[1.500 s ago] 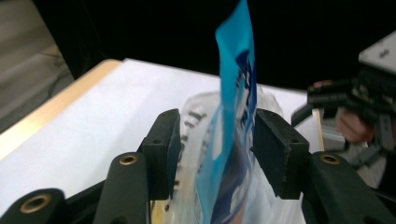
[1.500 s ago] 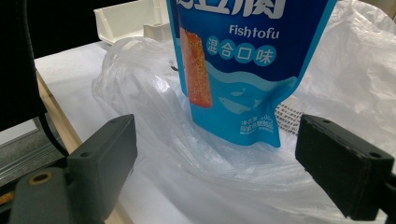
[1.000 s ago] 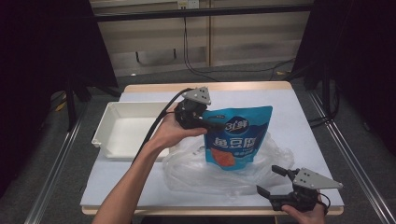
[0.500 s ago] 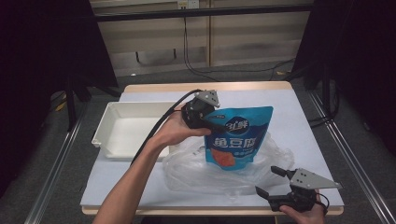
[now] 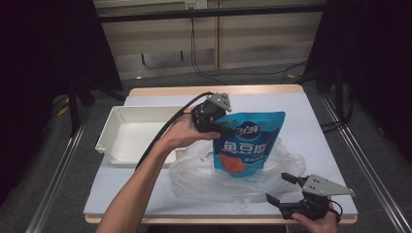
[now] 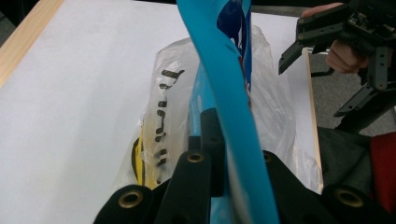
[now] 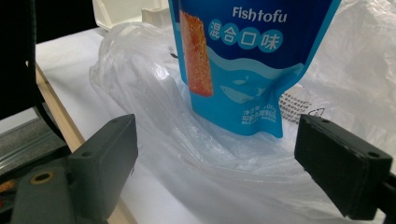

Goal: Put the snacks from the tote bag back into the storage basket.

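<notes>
A blue Fishtofu pouch (image 5: 245, 145) stands upright with its bottom on a clear plastic bag (image 5: 204, 172) in the middle of the table. My left gripper (image 5: 221, 127) grips the pouch's upper left corner. In the left gripper view its jaws (image 6: 219, 135) have just been closing and now pinch the pouch's blue edge (image 6: 224, 70). My right gripper (image 5: 278, 187) rests low near the table's front right edge, open and apart from the bag. In the right gripper view the pouch (image 7: 243, 70) and the bag (image 7: 140, 70) lie ahead of its wide jaws (image 7: 215, 154).
A white tray (image 5: 121, 145) sits at the left of the white table (image 5: 311, 126), close to the bag. The bag carries black print and something yellow (image 6: 137, 158) shows through it. The right gripper (image 6: 299, 42) appears far off in the left gripper view.
The left hand and gripper have shifted slightly to the right at the pouch's top corner. The pouch stays upright. The right gripper has not moved.
</notes>
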A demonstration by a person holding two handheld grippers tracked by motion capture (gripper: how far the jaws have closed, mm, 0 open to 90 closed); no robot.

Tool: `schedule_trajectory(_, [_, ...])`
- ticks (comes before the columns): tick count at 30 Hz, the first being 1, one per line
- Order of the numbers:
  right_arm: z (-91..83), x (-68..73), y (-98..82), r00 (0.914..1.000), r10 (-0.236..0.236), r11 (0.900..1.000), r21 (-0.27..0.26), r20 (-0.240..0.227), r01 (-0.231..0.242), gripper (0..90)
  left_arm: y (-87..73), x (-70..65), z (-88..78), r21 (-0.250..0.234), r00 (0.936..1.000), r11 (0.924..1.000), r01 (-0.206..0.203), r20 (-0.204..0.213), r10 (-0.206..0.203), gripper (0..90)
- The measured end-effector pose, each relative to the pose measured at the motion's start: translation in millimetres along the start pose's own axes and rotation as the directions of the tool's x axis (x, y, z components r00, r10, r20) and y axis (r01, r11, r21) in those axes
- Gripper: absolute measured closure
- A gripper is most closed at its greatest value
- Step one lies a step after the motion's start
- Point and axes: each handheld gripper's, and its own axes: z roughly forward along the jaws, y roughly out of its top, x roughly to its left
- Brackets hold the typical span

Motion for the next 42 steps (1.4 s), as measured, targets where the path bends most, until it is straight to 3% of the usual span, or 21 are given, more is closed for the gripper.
schedule_trajectory(5, [1.0, 0.1, 0.1, 1.0000, -0.003, 1.000, 0.006, 0.002, 0.003, 13.3, 2.8, 0.2, 1.8, -0.015, 0.9999, 0.9999, -0.006, -0.008, 0.006, 90.0])
schedule_trajectory(11, [0.9, -1.3, -0.1, 1.0000, 0.004, 1.000, 0.007, 0.004, -0.004, 13.3, 11.5, 1.2, 4.0, 0.001, 1.0000, 1.0000, 0.006, -0.002, -0.006, 90.0])
schedule_trajectory(15, [0.4, -0.5, -0.1, 1.0000, 0.009, 1.000, 0.007, 0.004, -0.009, 13.3, 19.5, -0.7, 4.7, 0.022, 0.9997, 0.9997, -0.008, 0.024, 0.008, 90.0])
schedule_trajectory(20, [-0.4, -1.9, -0.1, 0.9999, 0.015, 1.000, -0.003, -0.001, -0.015, 13.3, 27.2, -3.2, 1.0, 0.022, 0.9995, 0.9994, -0.027, 0.017, 0.027, 90.0])
schedule_trajectory(27, [-0.8, -2.1, -0.2, 0.9998, 0.019, 1.000, 0.000, 0.003, -0.019, 13.3, 36.1, -5.1, -16.9, 0.006, 0.9990, 0.9994, -0.035, 0.030, 0.035, 90.0])
schedule_trajectory(31, [-0.6, -2.5, -0.1, 0.9998, 0.020, 1.000, -0.002, 0.005, -0.020, 13.3, 38.4, -5.8, -28.4, -0.007, 0.9992, 0.9991, -0.041, 0.000, 0.041, 90.0])
schedule_trajectory(35, [0.3, -2.6, 0.1, 0.9998, 0.020, 1.000, -0.003, 0.004, -0.020, 13.3, 39.2, -3.3, -45.3, -0.053, 0.9991, 0.9977, -0.041, 0.007, 0.042, 90.0])
schedule_trajectory(42, [-0.2, -3.1, 0.0, 0.9997, 0.026, 1.000, -0.003, 0.004, -0.026, 13.2, 41.4, -3.1, -61.2, -0.055, 0.9976, 0.9962, -0.066, -0.022, 0.065, 90.0])
